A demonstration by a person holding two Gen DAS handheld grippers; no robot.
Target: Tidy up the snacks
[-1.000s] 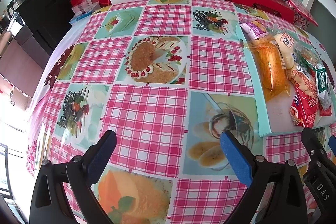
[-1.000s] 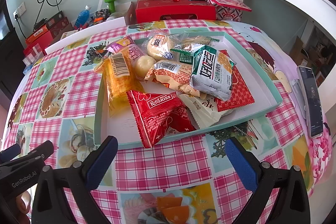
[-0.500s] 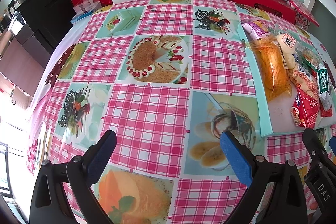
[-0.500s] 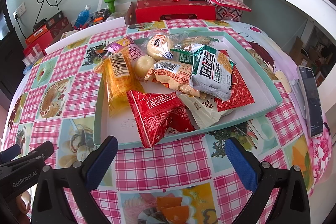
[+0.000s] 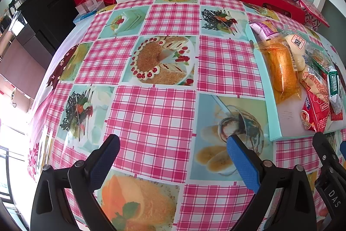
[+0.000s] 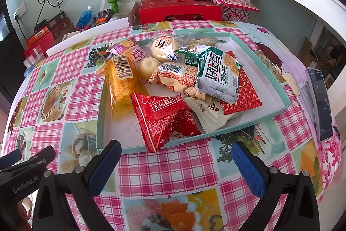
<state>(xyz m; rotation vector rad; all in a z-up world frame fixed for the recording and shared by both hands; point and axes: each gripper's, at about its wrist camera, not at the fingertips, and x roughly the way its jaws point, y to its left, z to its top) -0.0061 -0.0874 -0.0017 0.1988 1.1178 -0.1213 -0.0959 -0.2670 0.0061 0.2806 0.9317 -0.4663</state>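
Piling up in the tray (image 6: 279,88), snacks (image 6: 170,83) are left untouched; both tools, left (image 5: 173,151) and right (image 6: 176,155), are held spread wide, nothing gripped.

The worktop (image 6: 164,168) wears a pink-and-white check cloth broken by pale teal squares printed with desserts. The tray (image 6: 279,88) is mint green outside, white inside. In it lie a red packet (image 6: 164,114) with white lettering, an orange-yellow packet (image 6: 121,81), and a green-and-white packet (image 6: 218,77). Both tools carry blue pads (image 6: 248,168) on black arms.
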